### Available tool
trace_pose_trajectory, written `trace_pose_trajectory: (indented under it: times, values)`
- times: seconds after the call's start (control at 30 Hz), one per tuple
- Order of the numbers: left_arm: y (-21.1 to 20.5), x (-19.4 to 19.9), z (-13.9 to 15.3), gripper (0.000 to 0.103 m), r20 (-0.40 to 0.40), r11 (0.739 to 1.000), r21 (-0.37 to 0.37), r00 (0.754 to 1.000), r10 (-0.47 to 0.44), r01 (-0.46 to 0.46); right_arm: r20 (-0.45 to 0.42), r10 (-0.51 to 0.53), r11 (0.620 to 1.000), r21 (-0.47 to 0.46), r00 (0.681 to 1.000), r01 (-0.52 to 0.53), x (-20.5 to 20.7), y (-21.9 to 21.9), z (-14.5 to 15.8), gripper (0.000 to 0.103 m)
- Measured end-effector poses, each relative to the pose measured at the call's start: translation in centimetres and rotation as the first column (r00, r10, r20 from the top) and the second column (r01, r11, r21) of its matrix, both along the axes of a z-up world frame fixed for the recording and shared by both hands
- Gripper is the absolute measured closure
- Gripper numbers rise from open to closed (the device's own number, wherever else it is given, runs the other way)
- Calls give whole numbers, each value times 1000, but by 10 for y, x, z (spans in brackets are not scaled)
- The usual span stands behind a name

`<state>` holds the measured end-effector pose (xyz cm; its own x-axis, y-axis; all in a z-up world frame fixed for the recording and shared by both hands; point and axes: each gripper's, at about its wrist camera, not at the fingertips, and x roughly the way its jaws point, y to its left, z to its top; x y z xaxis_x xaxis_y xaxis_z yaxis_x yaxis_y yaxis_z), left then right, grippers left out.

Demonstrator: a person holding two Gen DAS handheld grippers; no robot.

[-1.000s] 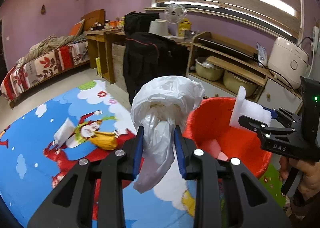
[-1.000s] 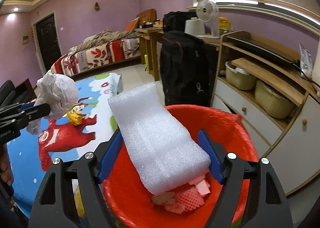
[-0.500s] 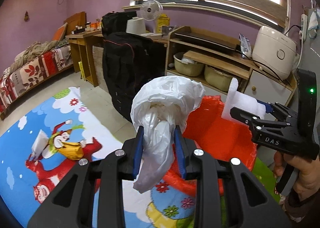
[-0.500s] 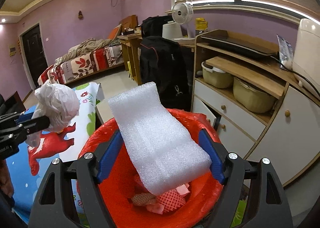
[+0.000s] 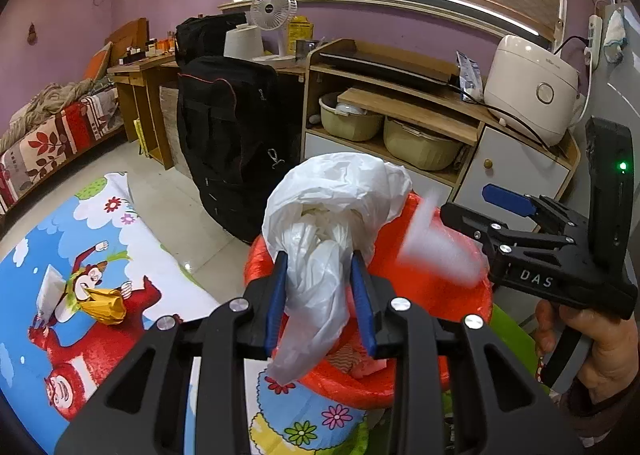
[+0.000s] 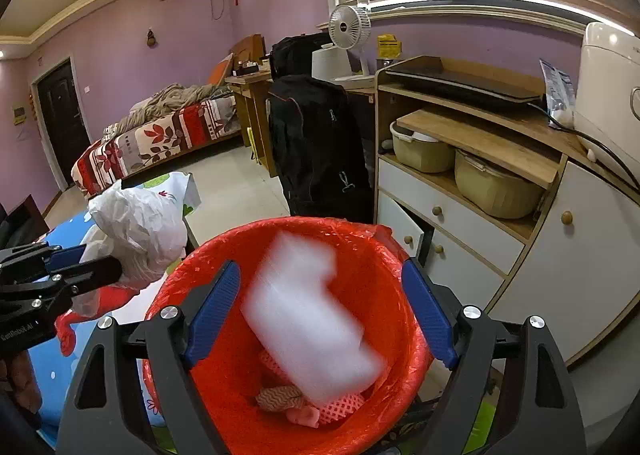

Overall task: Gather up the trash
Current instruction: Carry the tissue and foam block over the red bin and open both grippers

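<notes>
While left fingers [image 5: 320,295] pinch the bag [image 5: 332,223], opening right fingers [image 6: 320,311] have freed the foam [image 6: 308,315] (blurred).

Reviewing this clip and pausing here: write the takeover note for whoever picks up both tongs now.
Right tongs: opening, nothing between the pads; the foam is dropping blurred into the red bin.
Left tongs: gripping the plastic bag beside the bin's rim; jaws easing open, pads still pressing on it.
Done: foam released; earlier scraps lie inside.
Left: drop the bag in, then fetch the yellow wrapper and white piece from the mat.
</notes>
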<state>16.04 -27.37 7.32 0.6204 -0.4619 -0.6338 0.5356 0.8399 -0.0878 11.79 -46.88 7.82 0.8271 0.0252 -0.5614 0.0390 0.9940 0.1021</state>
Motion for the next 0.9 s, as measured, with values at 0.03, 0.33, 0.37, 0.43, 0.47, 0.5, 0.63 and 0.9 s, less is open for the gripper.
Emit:
trace_pose_trajectory:
  times: [0.03,0.33,0.37,0.43,0.47,0.5,0.63,0.9]
  values:
    - [-2,0,0,71,-5,1000,-3,1000,-6,6,1,-3,1000,1,1000,3,0,-1,0,25]
    - [-4,2,-2,55,-20,1000,-6,1000,-23,23,5,-34,999,11,999,33,-6,-11,4,25]
    - [-2,2,-1,55,-19,1000,-8,1000,-18,18,5,-36,999,10,999,36,-5,-11,5,25]
    - [2,2,1,55,-19,1000,-10,1000,-10,10,1,-36,999,11,999,36,-4,-12,6,25]
    - [5,2,2,55,-19,1000,-12,1000,-5,4,0,-33,999,13,999,33,-3,-11,6,25]
    - [8,2,4,55,-18,1000,-16,1000,2,-2,0,-29,999,15,1000,29,-3,-10,6,25]
    - [18,1,10,55,-11,999,-28,1000,23,-24,6,-9,1000,16,1000,9,0,-1,12,23]
    - [49,-1,22,55,-1,994,-70,996,85,-85,6,38,999,-5,999,-38,8,26,24,23]
